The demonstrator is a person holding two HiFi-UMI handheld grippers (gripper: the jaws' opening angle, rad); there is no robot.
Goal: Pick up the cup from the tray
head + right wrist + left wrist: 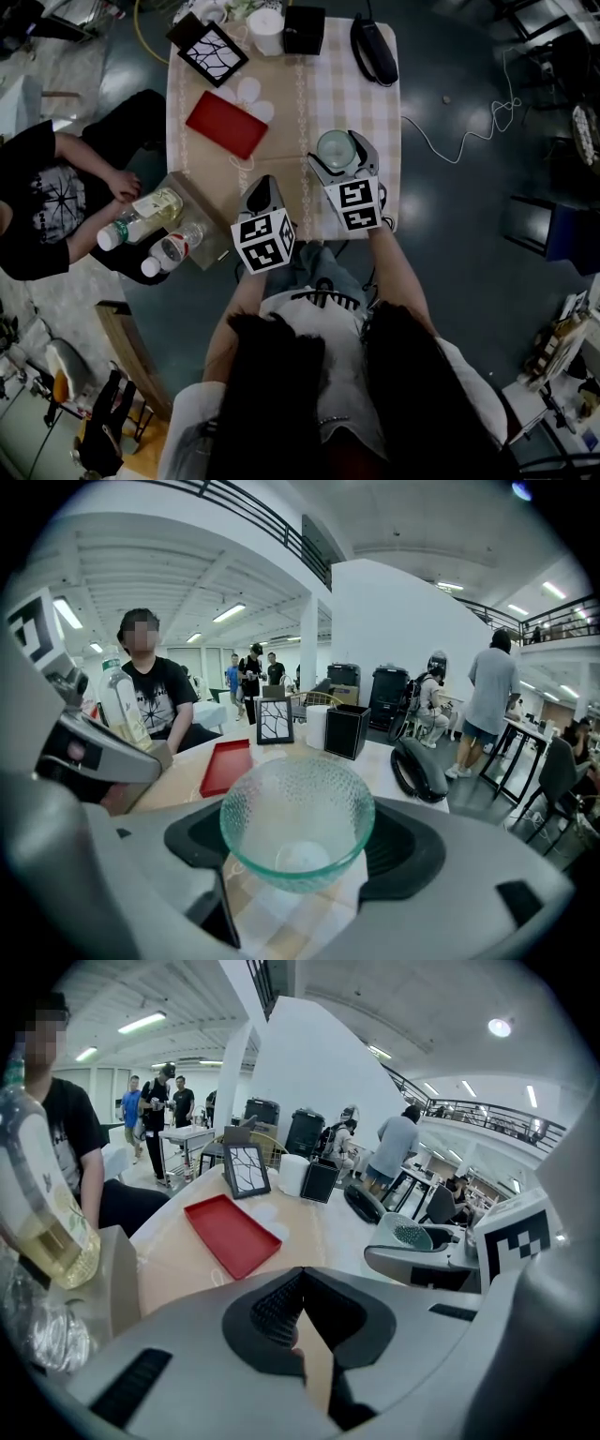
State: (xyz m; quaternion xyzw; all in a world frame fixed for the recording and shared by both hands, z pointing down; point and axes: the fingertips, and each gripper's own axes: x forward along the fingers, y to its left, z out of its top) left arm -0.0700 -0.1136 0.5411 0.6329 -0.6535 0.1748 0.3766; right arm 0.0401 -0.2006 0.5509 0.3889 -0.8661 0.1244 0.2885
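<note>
Seated person (pixel 37 197): off the table's left edge, holding a clear bottle (pixel 141 217) with a pale label; a second bottle (pixel 173 248) lies just beside it.
Cardboard box (pixel 192 211): at the table's near left corner, next to the bottles.
Table (pixel 319 94): covered with a pale checked cloth.
Left gripper (pixel 302 1274): over the near edge, left of centre. Its jaws meet at the tips and nothing is between them.
Red tray (pixel 226 124): flat and rectangular on the left half of the table, lying at an angle to the edges, with nothing on it.
Picture frame (pixel 208 51): dark frame with a branching black-on-white pattern, upright at the far left corner.
Paper roll (pixel 267 31): white, standing at the far edge just right of the frame.
Black box (pixel 304 29): square and open-topped, at the far edge, just beside the roll.
Right gripper (pixel 339 150): over the right half, near the near edge. Its jaws are clamped on the cup, one dark pad on each side of its wall.
Glass cup (pixel 296 819): clear, green-tinted and dimpled, upright and empty, held between the right jaws and well apart from the tray. Whether its base touches the cloth cannot be told.
Black handset (pixel 374 52): long and curved, lying at the far right corner.
</note>
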